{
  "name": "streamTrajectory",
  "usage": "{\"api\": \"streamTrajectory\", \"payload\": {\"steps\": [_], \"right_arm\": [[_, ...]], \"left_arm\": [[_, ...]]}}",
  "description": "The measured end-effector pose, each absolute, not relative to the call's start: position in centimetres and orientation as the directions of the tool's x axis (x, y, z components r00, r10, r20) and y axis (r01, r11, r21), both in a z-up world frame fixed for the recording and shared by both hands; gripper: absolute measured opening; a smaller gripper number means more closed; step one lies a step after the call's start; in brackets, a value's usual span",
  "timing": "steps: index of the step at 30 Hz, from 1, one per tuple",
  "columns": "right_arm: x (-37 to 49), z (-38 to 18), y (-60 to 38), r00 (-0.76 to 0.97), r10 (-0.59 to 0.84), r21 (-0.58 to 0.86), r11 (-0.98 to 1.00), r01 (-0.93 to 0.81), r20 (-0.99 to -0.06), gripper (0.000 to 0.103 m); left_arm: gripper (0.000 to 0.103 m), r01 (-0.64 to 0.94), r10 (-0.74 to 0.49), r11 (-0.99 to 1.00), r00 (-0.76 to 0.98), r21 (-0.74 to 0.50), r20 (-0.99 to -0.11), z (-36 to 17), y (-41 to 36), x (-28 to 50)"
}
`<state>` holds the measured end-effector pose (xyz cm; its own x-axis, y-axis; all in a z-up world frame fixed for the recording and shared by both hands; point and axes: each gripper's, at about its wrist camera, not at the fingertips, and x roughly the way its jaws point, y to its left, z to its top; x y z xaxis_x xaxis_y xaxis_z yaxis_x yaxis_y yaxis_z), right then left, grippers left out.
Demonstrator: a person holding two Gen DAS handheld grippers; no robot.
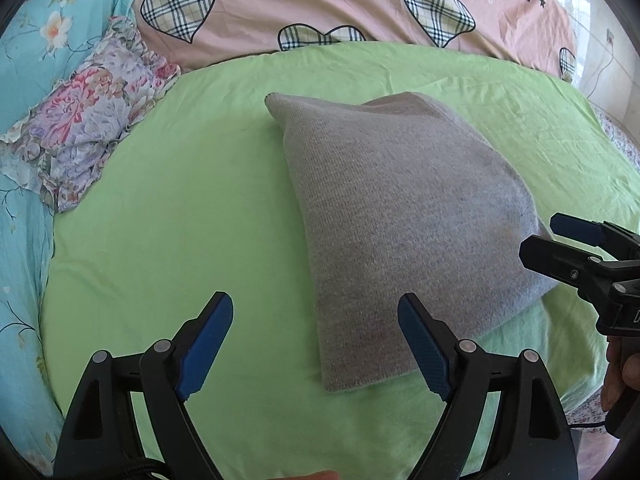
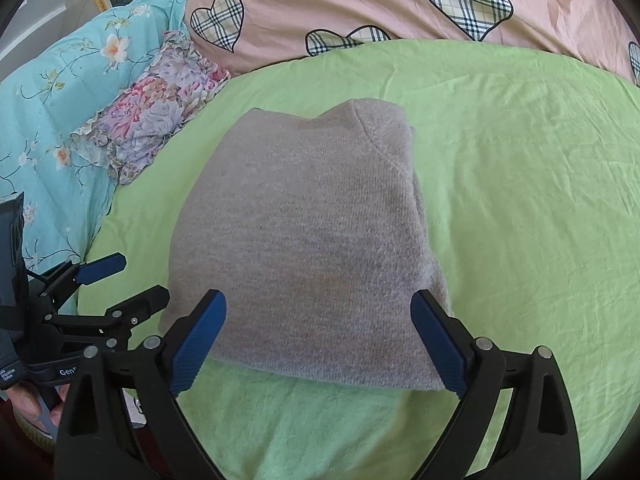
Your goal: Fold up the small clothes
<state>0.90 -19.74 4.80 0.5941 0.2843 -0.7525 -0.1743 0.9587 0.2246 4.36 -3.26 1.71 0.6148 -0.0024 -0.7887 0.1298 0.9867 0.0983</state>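
A grey knit garment (image 1: 400, 208) lies folded into a compact rectangle on the green sheet (image 1: 180, 240). In the left wrist view my left gripper (image 1: 315, 299) stands open at the garment's near left corner, with its blue pads (image 1: 204, 344) off the cloth. My right gripper (image 1: 539, 237) enters from the right edge at the garment's right side, also open. In the right wrist view the grey garment (image 2: 304, 232) fills the middle. My right gripper (image 2: 318, 300) spans its near edge with the jaws wide and nothing pinched. My left gripper (image 2: 144, 277) hovers open by the left side.
A pink duvet with plaid hearts (image 1: 320, 4) runs along the far side. A turquoise floral quilt (image 1: 24, 80) and a ruffled floral pillow (image 1: 92, 120) lie at the left. Tiled floor (image 1: 600, 52) shows at the far right. A person's hand (image 1: 620, 380) grips the right handle.
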Motion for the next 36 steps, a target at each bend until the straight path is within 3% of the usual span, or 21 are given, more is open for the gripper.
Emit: {"api": "streamTrajectory", "payload": {"steps": [15, 36], "right_arm": [[1.9, 4.4, -19.6, 0.591, 0.286, 0.230, 0.958, -0.171, -0.754, 0.095], [1.3, 4.5, -18.7, 0.586, 0.299, 0.237, 0.954, -0.184, -0.753, 0.095]], "left_arm": [[0.088, 0.090, 0.055, 0.986, 0.626, 0.142, -0.778, 1.5, -2.8, 5.3], [0.091, 0.086, 0.045, 0.988, 0.640, 0.130, -0.767, 1.9, -3.0, 4.7]]}}
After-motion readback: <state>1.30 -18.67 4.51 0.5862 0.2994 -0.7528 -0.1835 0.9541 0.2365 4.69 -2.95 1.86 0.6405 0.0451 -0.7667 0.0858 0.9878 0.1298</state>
